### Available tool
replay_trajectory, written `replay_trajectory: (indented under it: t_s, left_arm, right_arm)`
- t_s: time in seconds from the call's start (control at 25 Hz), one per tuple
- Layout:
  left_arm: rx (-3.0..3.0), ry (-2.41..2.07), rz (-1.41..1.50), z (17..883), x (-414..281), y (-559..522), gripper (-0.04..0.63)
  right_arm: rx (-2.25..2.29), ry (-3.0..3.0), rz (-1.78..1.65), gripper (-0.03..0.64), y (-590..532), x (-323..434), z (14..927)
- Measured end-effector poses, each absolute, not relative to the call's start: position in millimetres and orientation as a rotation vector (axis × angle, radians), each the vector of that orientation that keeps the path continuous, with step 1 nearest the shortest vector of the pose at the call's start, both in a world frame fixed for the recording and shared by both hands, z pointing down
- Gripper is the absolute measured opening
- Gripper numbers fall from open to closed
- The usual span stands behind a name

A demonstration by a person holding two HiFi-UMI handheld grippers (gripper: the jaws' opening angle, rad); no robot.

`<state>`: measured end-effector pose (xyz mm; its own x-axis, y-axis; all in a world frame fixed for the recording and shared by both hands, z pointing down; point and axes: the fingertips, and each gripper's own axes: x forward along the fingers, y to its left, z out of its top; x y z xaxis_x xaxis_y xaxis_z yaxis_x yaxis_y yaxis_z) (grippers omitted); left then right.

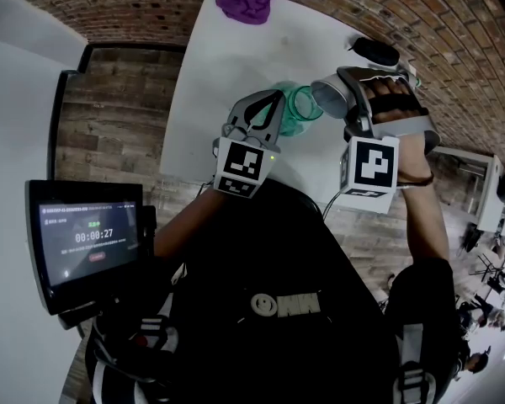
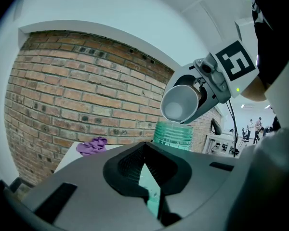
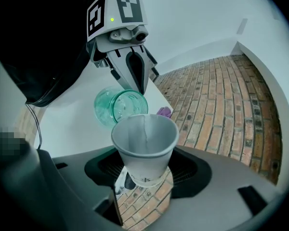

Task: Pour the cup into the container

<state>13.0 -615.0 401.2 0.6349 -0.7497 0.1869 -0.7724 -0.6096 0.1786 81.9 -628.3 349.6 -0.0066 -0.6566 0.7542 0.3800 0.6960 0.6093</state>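
While it leans, conical paper cup [image 3: 144, 148], ribbed container [image 3: 119, 107]

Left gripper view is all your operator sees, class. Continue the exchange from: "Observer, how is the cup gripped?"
Observer: The right gripper clamps the cup near its base.
Operator: Is the container open?
Observer: Yes; the right gripper view looks into its open mouth, no lid.
Operator: Anything off to the left?
Observer: A screen showing a timer, low at the head view's left.
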Motion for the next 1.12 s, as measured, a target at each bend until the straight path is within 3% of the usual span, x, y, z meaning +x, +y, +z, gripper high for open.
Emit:
replay_trajectory:
  t_s: [1.12]
  left_arm:
    - [2.608,-1.244,0.121,401.4,13.9,-615.0,-0.002]
  right_arm:
    - [0.185,-1.228,-0.982,0.278,-630.1,79.6,340.1]
